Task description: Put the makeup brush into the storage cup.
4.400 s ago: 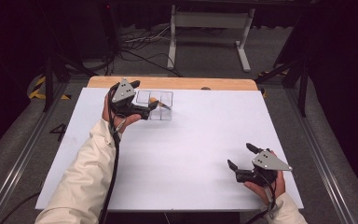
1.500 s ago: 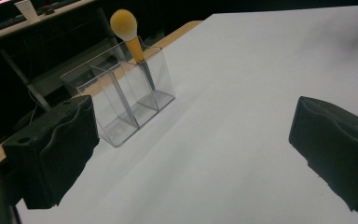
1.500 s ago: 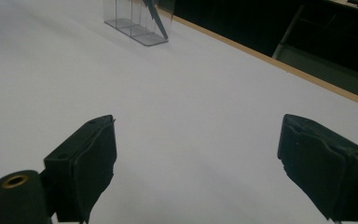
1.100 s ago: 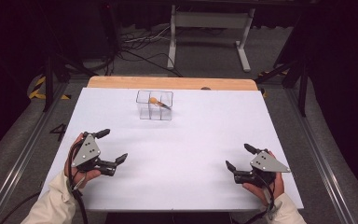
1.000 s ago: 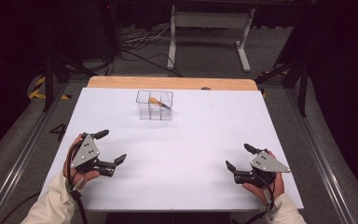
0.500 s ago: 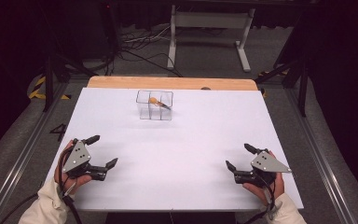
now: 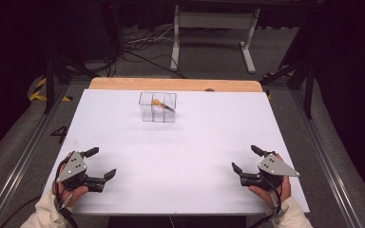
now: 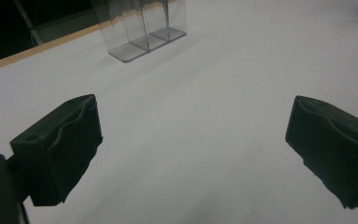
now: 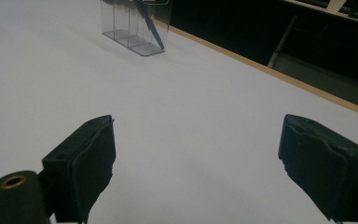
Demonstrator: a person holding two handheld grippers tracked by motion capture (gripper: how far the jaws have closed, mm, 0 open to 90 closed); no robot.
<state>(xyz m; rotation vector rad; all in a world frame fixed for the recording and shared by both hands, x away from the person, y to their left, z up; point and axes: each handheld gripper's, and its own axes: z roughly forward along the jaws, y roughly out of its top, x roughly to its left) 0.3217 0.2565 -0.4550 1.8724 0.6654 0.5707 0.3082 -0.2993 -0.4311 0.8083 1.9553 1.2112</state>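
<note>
- Both hand-held grippers sit at the near edge of the tabletop (image 7: pixel 185 156), well apart from each other and from the clear box (image 7: pixel 158 106) at the far side.
- The left hand-held gripper (image 7: pixel 100 164) is spread wide with nothing between its jaws; its own view has just bare white surface in the gap, with the box up ahead.
- The right hand-held gripper (image 7: pixel 245 159) is the same deal: jaws wide apart, empty, resting low near the right corner.
- The box is a small see-through organizer with dividers, standing upright near the wooden strip (image 7: pixel 171 84) along the far edge.
- Something with an orange tip (image 7: pixel 156 102) is inside it, leaning at an angle. From the right gripper view a dark stick-like piece (image 9: pixel 148 25) slants down in the compartment at that view's right. Too small to say exactly what it is.
- Progress-wise, the job looks pretty much wrapped up: the item is in the box, nothing loose is lying on the white sheet, and both hands are parked back by the person.
- If anything's left, it's probably nothing more than holding that rest pose; no other piece is out waiting to be picked up.
</note>
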